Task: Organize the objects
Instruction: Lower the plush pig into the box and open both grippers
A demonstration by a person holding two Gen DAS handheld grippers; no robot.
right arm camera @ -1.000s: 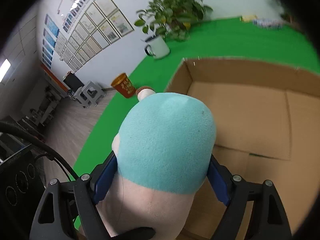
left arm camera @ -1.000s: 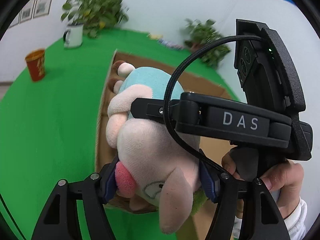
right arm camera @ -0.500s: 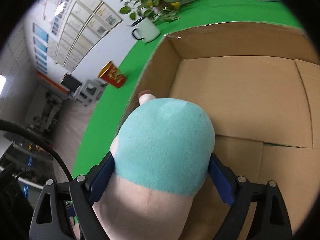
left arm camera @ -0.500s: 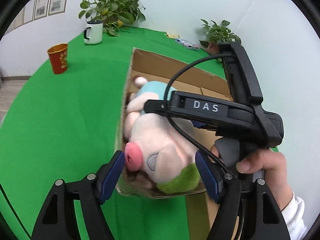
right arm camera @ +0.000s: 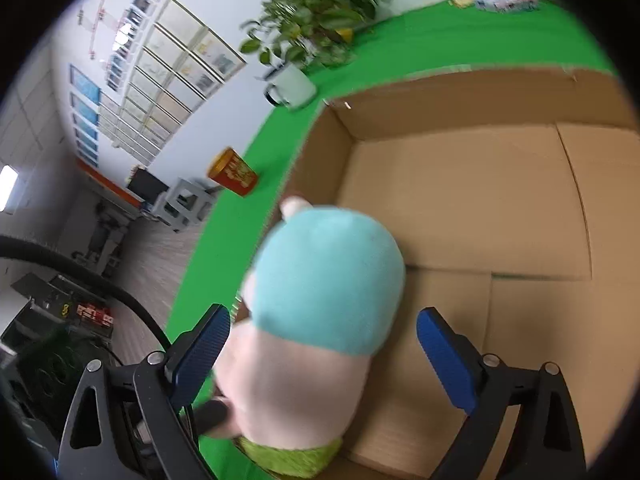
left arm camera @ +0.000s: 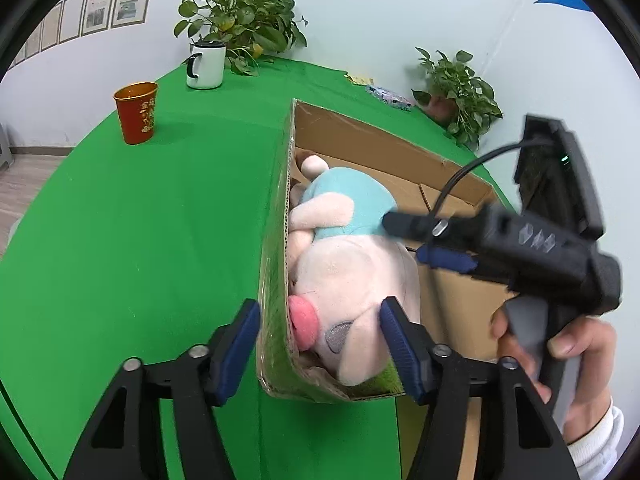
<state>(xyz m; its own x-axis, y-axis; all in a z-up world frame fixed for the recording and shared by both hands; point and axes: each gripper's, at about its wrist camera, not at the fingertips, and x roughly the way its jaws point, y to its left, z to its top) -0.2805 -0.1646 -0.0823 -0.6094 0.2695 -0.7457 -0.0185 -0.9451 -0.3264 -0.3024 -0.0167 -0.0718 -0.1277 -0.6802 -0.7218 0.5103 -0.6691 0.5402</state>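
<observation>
At the far left of my left wrist view stands a red cup with gold print [left arm camera: 137, 113] on the green table cover [left arm camera: 140, 240], and behind it a white enamel mug with a dark handle [left arm camera: 206, 65] in front of a leafy pot plant [left arm camera: 244, 26] at the wall. Next to the right comes the cardboard box [left arm camera: 380, 148], open on top, and inside it the plush pig [left arm camera: 352, 272] lies against the left wall of the box, with its pink snout toward me and its light blue dress toward the far side. My left claw [left arm camera: 320, 346] is closing at this moment; its left pad is outside the box wall and its right pad is inside, beside the head of the pig, so the wall and the snout are between the pads, but neither pad presses on them and I hold nothing. Further right is my right claw [left arm camera: 404, 236], seen from the side over the box, with its upper finger tip at the blue dress, and my right hand [left arm camera: 560, 344] around its grip; a second small plant [left arm camera: 460, 88] stands at the back corner. In my right wrist view the red cup [right arm camera: 234, 172] and the mug [right arm camera: 290, 86] are at the left, outside the box [right arm camera: 480, 200]. My right claw [right arm camera: 324, 354] is opening, its blue pads [right arm camera: 446, 354] stand clear of the pig [right arm camera: 320, 308] on both sides, and the pig rests in the box.
</observation>
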